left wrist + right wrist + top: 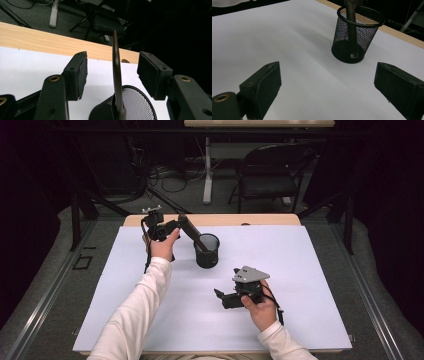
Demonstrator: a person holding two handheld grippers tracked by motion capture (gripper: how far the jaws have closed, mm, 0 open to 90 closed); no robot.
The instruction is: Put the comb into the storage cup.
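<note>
- Two claws are at work over the white sheet on the desk (300,320), and we read the step in hand as the release: a long dark tool (117,75) has been stood in the black mesh cup (207,251), and our left claw (112,72) is letting it go.
- Our left claw sits at about ten o'clock from the cup in the high view. In the left gripper view its pads (78,72) stand moderately apart with the tool's upper end rising between them, clear air showing on both sides, so nothing is being pressed.
- That tool leans out of the cup toward ten o'clock, its lower end resting inside against the mesh; in the right gripper view we see its shaft (351,22) running down to the cup's floor.
- The cup stands upright near the middle of the sheet, a little toward twelve o'clock, well short of the desk's wooden far edge (37,40).
- Our right claw (226,297) hovers at about five o'clock from the cup, well apart from it, its pads spread wide and holding nothing, with bare sheet between them.
- Next, we judge, the left claw must back away along the tool's lean without brushing its tip, since a nudge could tip the light cup or lever the tool out.
- We would keep the right claw ready to steady the cup's rim if it rocks.
</note>
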